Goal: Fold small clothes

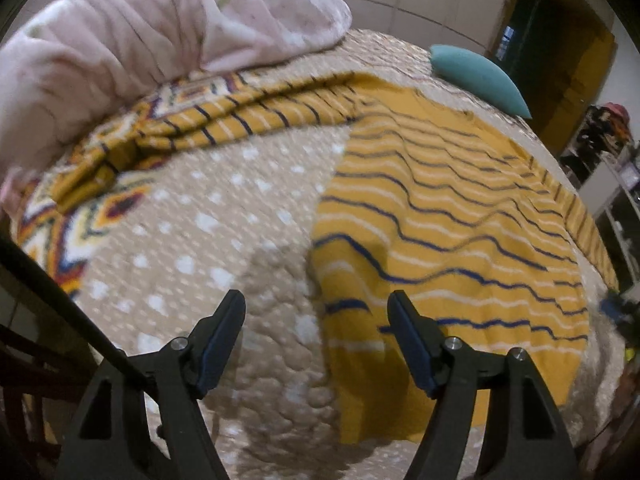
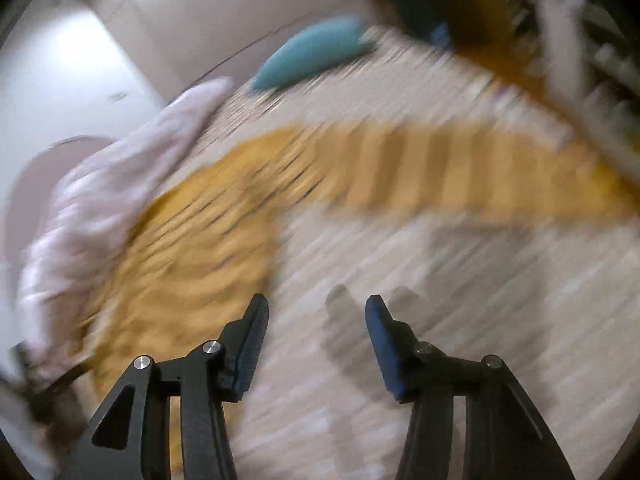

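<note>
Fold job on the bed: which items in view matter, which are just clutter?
In play:
- yellow striped garment, spread flat
- left gripper, open, empty
- right gripper, open, empty

Just lying about:
- pink blanket
- teal pillow
- dotted bedspread, the work surface

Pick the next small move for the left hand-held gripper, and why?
Probably ease the left hand-held gripper down onto the near edge of the yellow striped garment. Its jaws stand open and empty right above that edge, and the garment lies spread on the dotted bedspread, unfolded.
</note>
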The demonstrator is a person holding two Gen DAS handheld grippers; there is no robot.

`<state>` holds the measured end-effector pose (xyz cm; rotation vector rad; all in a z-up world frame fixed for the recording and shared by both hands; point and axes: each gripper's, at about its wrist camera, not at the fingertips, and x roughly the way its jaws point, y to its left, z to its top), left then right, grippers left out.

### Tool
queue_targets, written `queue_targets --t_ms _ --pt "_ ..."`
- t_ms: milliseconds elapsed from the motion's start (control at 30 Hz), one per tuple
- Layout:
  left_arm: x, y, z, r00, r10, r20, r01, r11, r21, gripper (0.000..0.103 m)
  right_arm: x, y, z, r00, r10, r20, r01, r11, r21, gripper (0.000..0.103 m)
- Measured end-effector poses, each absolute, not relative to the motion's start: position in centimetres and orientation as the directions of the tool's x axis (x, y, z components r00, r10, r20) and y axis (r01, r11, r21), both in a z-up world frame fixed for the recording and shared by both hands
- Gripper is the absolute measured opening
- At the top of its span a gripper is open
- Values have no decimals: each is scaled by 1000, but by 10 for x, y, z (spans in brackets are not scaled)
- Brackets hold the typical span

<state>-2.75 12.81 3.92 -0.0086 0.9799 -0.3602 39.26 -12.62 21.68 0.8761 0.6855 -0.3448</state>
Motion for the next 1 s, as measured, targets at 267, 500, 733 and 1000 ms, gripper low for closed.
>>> queue_targets --t_ms 267,500,733,1000 --pt "-41 93 23 542 -221 -811 353 935 -19 39 447 -59 194 742 71 -667 452 681 576 51" --pt "-72 109 35 528 -273 -804 369 927 -73 18 423 -53 178 737 97 -669 465 646 606 11" --pt "-89 106 82 629 -316 -710 390 918 -64 66 391 -76 204 746 -159 -646 574 645 504 43" --pt "-77 71 70 567 -362 -740 468 881 -72 72 328 -216 176 617 -365 -697 787 299 540 59"
